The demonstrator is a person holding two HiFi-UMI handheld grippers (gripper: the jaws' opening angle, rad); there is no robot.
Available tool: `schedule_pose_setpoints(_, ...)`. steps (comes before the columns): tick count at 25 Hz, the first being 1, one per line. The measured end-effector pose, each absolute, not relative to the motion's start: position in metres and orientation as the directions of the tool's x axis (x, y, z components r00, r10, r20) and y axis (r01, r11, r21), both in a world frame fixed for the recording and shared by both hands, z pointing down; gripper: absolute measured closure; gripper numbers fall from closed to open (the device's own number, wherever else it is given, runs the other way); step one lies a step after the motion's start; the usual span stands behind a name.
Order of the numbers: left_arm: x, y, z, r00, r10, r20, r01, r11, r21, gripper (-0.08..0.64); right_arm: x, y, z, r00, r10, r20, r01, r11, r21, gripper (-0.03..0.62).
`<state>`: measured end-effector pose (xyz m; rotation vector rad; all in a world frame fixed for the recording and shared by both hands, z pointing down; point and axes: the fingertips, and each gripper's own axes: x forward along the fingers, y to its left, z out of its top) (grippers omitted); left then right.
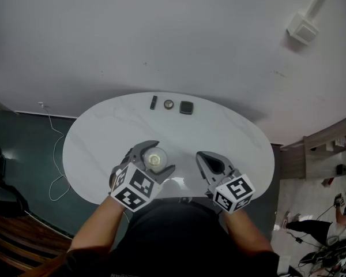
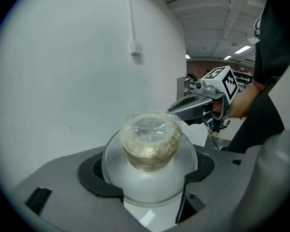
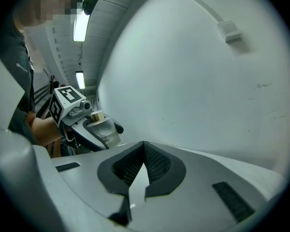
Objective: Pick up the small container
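Observation:
A small clear container [image 1: 156, 158] with a film-covered top sits between the jaws of my left gripper [image 1: 155, 157], which is shut on it above the near part of the white oval table [image 1: 104, 137]. In the left gripper view the container [image 2: 151, 140] fills the centre, its frosted rounded base held in the black pads [image 2: 94, 175]. My right gripper [image 1: 210, 163] is beside it to the right, shut with nothing in it. In the right gripper view its jaws [image 3: 142, 170] meet tip to tip, and the left gripper with the container [image 3: 100, 129] shows at the left.
Three small dark objects lie in a row at the table's far edge: a slim bar [image 1: 153, 102], a round piece [image 1: 169, 104] and a square block [image 1: 186, 107]. A white cable [image 1: 55, 154] trails on the dark floor at the left. Shelving [image 1: 328, 154] stands at the right.

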<state>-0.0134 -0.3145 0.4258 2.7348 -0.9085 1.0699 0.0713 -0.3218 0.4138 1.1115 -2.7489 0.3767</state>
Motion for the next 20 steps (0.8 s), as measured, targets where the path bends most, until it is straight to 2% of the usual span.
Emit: schedule_pose_setpoints(20, -0.0118, -0.3118, 0.4242, 0.586, -0.501, 0.637, -0.536, -0.829, -0.159, 0.21, 0.069, -0.3188, 0.4141, -0.711, -0.663, 0.234, -0.701, 0.693, -0.168, 0.598)
